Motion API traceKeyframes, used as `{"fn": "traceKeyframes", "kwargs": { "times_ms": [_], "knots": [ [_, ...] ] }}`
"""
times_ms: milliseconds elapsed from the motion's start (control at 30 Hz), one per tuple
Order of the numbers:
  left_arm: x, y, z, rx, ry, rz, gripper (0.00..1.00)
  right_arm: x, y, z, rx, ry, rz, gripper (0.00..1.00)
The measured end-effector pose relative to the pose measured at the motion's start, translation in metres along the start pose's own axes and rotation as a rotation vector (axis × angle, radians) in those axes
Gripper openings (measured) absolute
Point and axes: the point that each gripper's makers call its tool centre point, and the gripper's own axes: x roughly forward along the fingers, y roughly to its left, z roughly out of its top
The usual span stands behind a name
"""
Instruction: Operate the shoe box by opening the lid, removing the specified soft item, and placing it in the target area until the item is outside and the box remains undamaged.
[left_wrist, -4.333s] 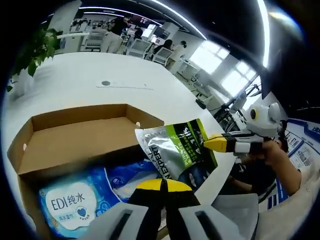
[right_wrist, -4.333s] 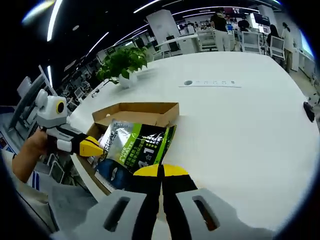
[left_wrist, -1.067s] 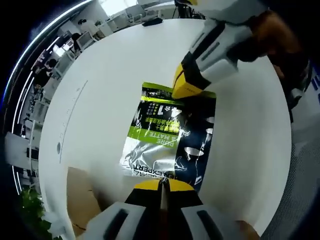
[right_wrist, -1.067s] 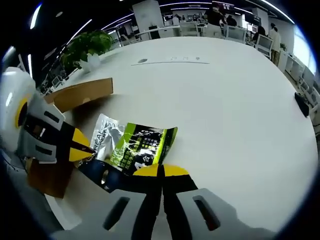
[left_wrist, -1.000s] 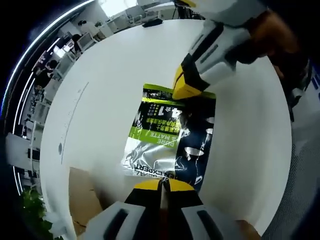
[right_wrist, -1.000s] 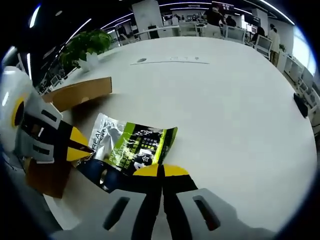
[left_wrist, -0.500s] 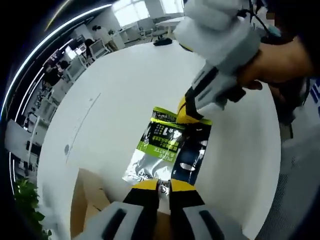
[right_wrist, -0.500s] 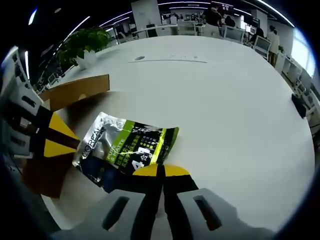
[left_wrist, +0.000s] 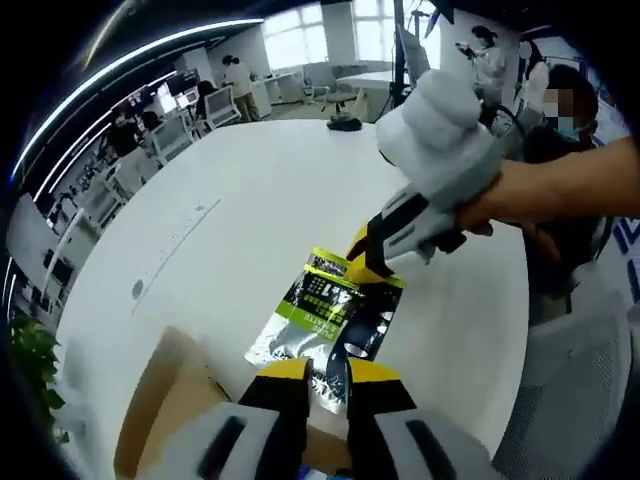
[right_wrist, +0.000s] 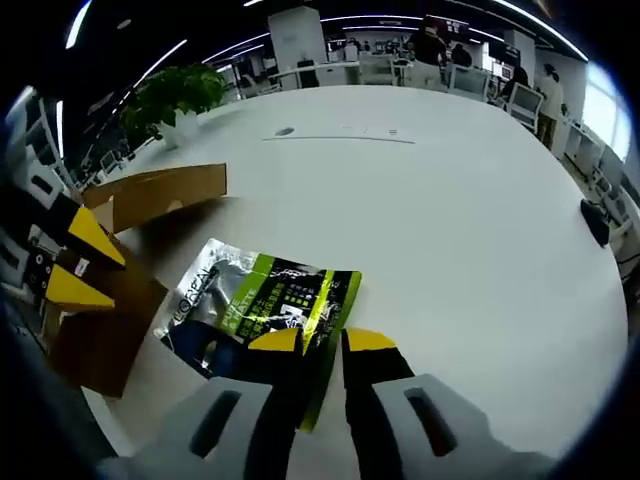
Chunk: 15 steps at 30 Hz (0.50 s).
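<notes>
A silver, green and dark blue soft pouch (left_wrist: 328, 315) lies flat on the white table (left_wrist: 250, 210), just outside the open cardboard shoe box (left_wrist: 160, 405). My left gripper (left_wrist: 328, 372) is open, its yellow tips a little back from the pouch's near edge. My right gripper (left_wrist: 372, 268), held by a hand, reaches in from the right to the pouch's far edge. In the right gripper view the pouch (right_wrist: 262, 298) lies in front of my open right gripper (right_wrist: 322, 342), one corner between the jaws. The left gripper (right_wrist: 82, 262) stands open beside the box (right_wrist: 150, 195).
The white table (right_wrist: 460, 200) stretches wide beyond the pouch. A potted plant (right_wrist: 178, 95) stands at its far left, a small black object (right_wrist: 592, 222) near its right edge. A grey chair (left_wrist: 565, 400) and a seated person (left_wrist: 560, 110) are by the table's edge.
Both grippers have opened and let go of the pouch, which now lies flat on the table. The left gripper has drawn back and risen, so the box shows more.
</notes>
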Motion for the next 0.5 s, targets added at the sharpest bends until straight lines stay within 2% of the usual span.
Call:
{"fn": "traceKeyframes", "kwargs": {
  "times_ms": [300, 500],
  "knots": [
    [-0.018, 0.004, 0.001, -0.060, -0.064, -0.026, 0.22, -0.011, 0.011, 0.000, -0.045, -0.007, 0.018, 0.23],
    [-0.029, 0.007, -0.001, -0.114, -0.105, -0.022, 0.23, -0.022, 0.018, 0.006, -0.059, -0.019, 0.034, 0.27]
  ]
}}
